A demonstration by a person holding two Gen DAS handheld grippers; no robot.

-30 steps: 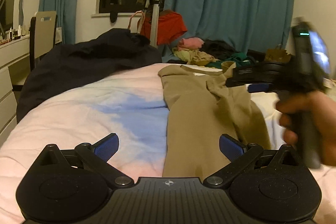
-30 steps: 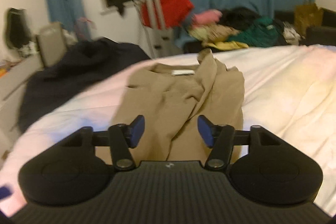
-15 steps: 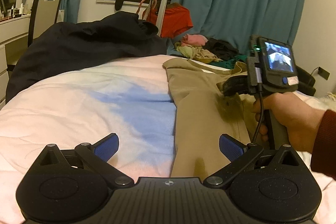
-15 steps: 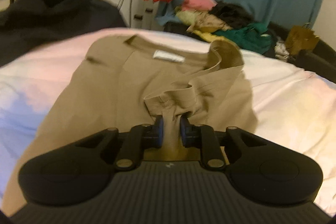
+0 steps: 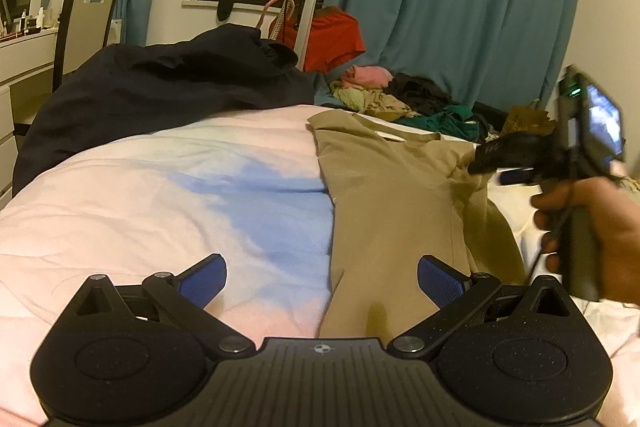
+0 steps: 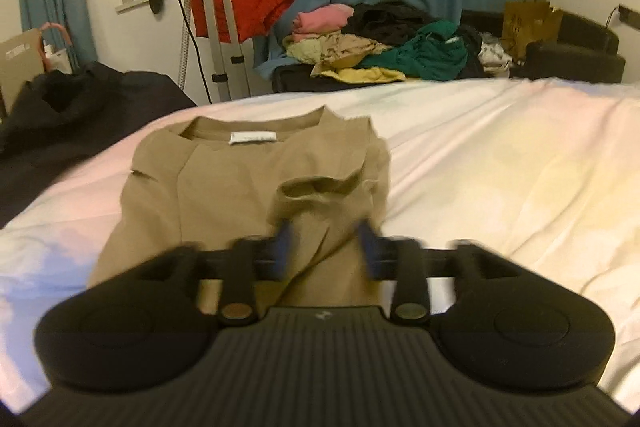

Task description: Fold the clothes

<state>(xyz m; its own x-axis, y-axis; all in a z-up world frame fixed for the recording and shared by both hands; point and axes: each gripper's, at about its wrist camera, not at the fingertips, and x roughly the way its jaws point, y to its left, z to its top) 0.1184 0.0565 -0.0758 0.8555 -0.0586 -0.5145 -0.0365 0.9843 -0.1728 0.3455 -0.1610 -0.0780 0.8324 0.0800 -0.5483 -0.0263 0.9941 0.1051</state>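
Right wrist view: a pink and white bed (image 6: 500,163) carries a tan shirt (image 6: 224,187) near its far left edge, one side folded inward. The right gripper (image 6: 326,247) is opening over the rumpled sleeve, pads clear. The left gripper (image 5: 322,277) hangs open. Likely next: flatten that sleeve.

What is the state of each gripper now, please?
Left gripper: open, holding nothing.
Right gripper: jaws opening, pads apart, the tan shirt between them but not gripped.
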